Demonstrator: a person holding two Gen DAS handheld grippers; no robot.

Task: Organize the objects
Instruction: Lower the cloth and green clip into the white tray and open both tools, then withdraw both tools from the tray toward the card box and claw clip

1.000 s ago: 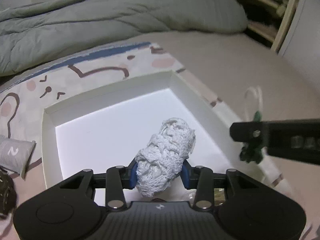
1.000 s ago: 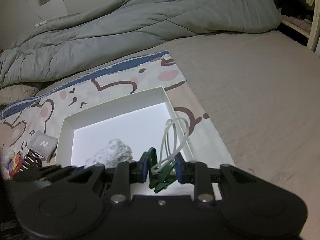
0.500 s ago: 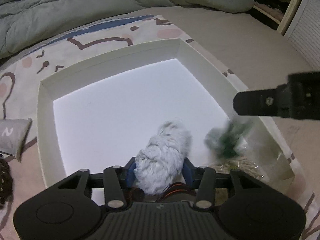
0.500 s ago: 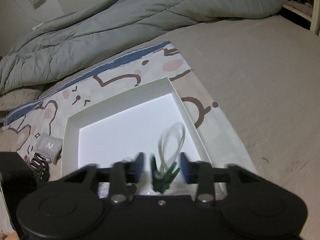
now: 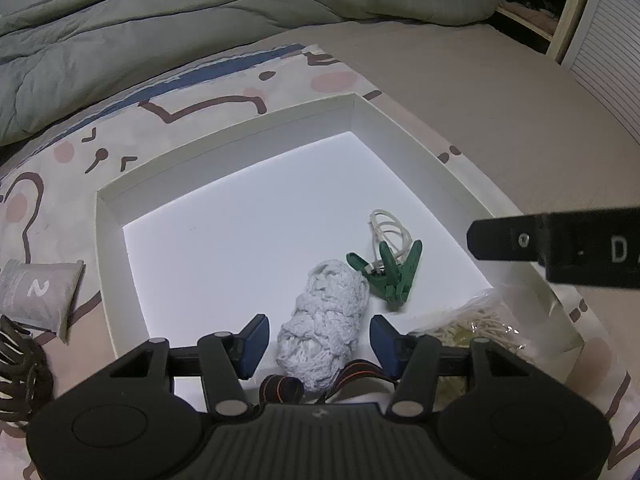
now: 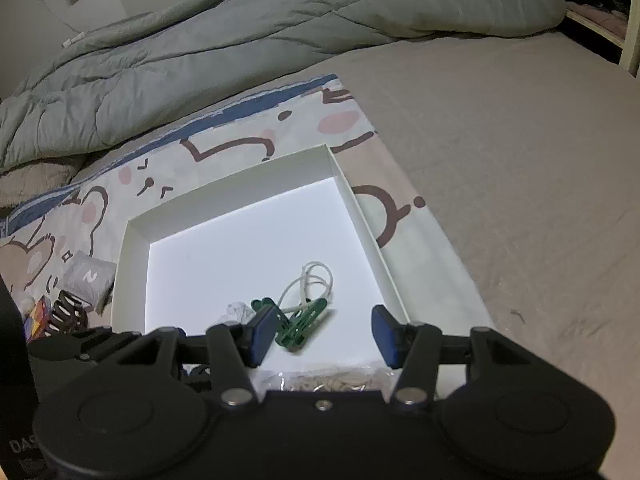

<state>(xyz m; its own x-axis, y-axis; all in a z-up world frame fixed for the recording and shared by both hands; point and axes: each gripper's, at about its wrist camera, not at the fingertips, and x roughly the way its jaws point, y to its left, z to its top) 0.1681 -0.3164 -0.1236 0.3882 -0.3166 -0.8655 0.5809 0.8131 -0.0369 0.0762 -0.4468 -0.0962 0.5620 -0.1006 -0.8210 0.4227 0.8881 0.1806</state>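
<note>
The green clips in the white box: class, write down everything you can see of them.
The green clips look like a few hard plastic pegs bunched together, with a loop of pale cord threaded through them. They lie flat on the floor of the white box, free of both grippers. The white knitted bundle lies close beside them; whether the two touch cannot be told. The right gripper is above them with open jaws.

L tool [image 5: 316,338] opened and let go of the white knit bundle [image 5: 325,328], which lay on the white box [image 5: 224,148] floor betw. its pads. R tool [image 6: 323,334] opened too; green clips w/ white cord [image 6: 302,316] dropped from it into the box, beside the bundle.
</note>
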